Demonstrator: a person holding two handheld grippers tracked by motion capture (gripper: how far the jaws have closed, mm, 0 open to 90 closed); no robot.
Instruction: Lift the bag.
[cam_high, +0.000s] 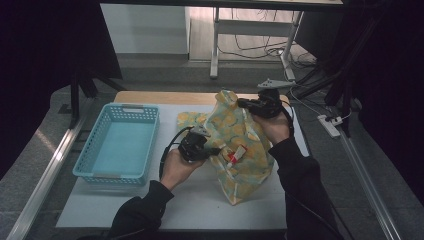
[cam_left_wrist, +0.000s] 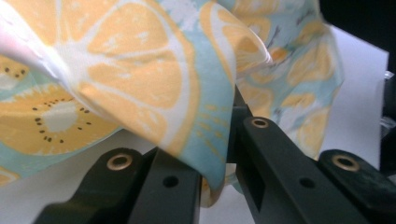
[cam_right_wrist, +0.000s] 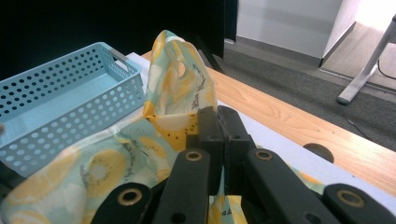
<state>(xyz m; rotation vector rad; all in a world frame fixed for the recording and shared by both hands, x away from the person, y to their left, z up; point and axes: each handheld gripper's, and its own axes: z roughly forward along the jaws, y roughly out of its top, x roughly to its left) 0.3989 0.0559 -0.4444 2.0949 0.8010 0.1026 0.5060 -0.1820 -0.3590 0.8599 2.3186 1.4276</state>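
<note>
Both grippers pinched the fruit-print cloth bag above the tabletop.

The left gripper (cam_high: 216, 150) had its jaws closed on the bag (cam_high: 239, 145) at its near side; the right gripper (cam_high: 241, 104) clamped the upper edge, holding it lifted beside the blue basket (cam_high: 120, 145).

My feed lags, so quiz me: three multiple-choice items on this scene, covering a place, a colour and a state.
1. Where does the light blue perforated plastic basket stand relative to the yellow citrus-print fabric bag?
A left
B right
C inside it

2. The basket's colour?
A red
B light blue
C black

3. The left tongs are:
A wide open
B shut on the bag
C resting in the basket

Answers: 1 A, high view shows it at the left; 2 B, both views show blue; 3 B, cloth is pinched between the jaws.
</note>
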